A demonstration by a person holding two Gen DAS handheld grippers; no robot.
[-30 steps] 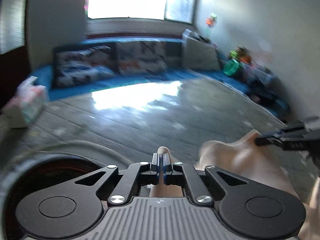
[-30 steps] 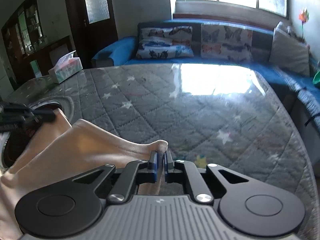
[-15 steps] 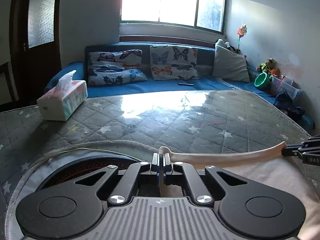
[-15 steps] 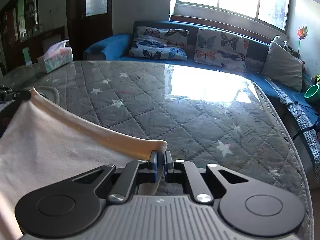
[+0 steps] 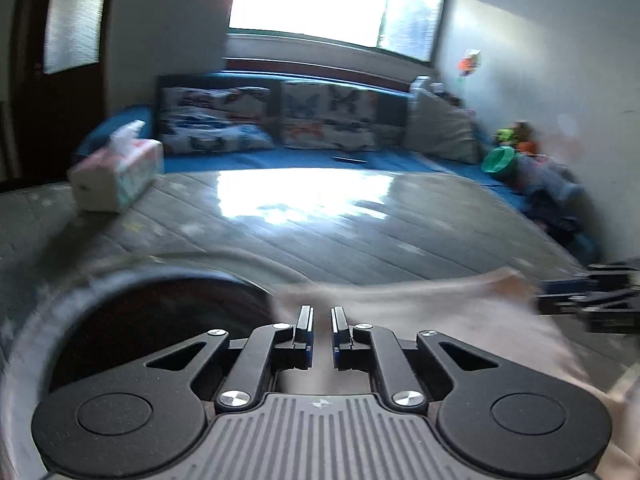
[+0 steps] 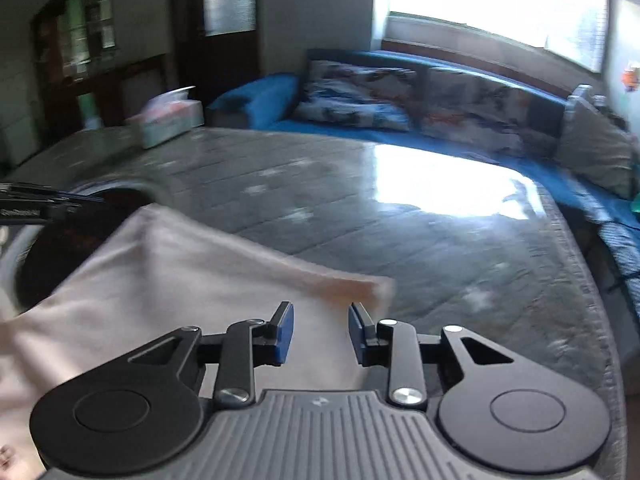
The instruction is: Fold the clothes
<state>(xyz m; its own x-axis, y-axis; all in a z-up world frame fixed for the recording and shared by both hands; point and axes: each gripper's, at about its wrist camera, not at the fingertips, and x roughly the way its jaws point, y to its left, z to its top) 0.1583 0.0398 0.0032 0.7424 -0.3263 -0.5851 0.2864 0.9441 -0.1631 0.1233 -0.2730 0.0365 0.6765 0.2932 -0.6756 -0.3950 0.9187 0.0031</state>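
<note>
A pale pink cloth (image 6: 180,280) lies spread on the grey quilted table cover (image 6: 400,240). Its far edge (image 5: 400,292) runs between the two grippers. My left gripper (image 5: 320,314) hangs over the cloth's left corner with its jaws opening; a narrow gap shows and the pads do not press on the fabric. My right gripper (image 6: 320,316) stands over the right corner, jaws opening wider, with the cloth below them and free of the pads. Each gripper shows in the other's view: the right one (image 5: 592,300), the left one (image 6: 40,204). Both views are blurred.
A dark round opening with a grey rim (image 5: 160,320) lies under the cloth's left end. A tissue box (image 5: 116,176) stands at the table's far left. A blue sofa with butterfly pillows (image 6: 360,96) runs behind the table, under a bright window. Toys and bags (image 5: 540,172) pile at the right wall.
Both grippers were shut on the cloth's upper corners and held its edge taut; now both jaws have parted and the edge has dropped onto the table. Both views have shifted and blurred.
</note>
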